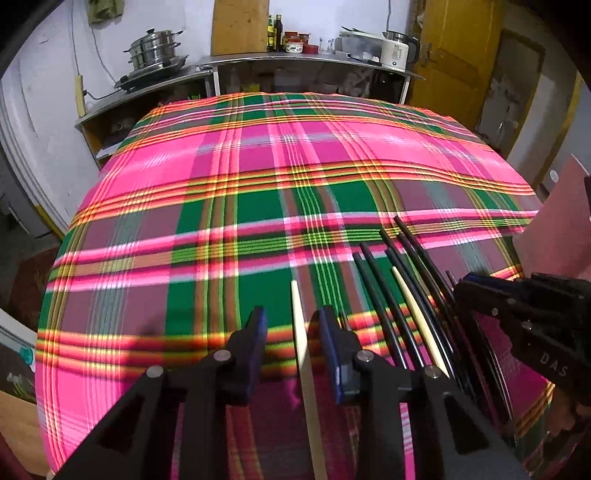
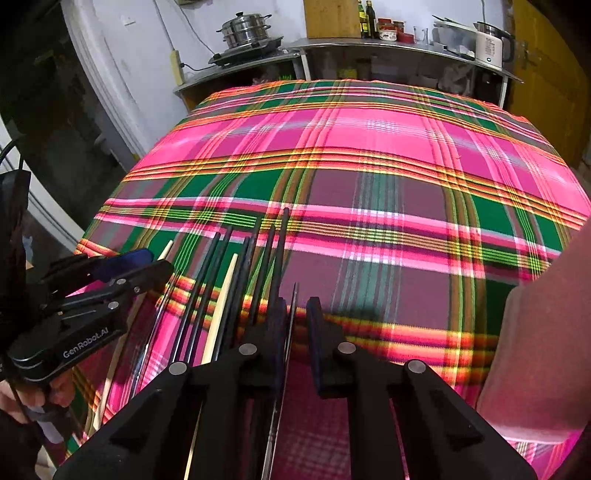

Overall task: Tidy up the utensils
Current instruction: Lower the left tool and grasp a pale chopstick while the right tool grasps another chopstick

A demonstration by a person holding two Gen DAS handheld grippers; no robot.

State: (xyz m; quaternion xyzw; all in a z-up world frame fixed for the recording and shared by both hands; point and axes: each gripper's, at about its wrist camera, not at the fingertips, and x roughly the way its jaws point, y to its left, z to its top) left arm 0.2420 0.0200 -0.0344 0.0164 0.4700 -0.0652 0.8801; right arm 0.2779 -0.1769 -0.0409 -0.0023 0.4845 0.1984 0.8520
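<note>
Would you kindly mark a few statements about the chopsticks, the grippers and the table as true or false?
1. A pale chopstick lies between the left gripper's fingers. True.
2. The tablecloth is plain white. False: it is pink and green plaid.
3. The black chopsticks lie between the two grippers. True.
4. The right gripper has a pale chopstick between its fingers. False: a dark chopstick is there.
5. A stacked metal steamer stands on the tablecloth. False: it sits on the shelf behind.
</note>
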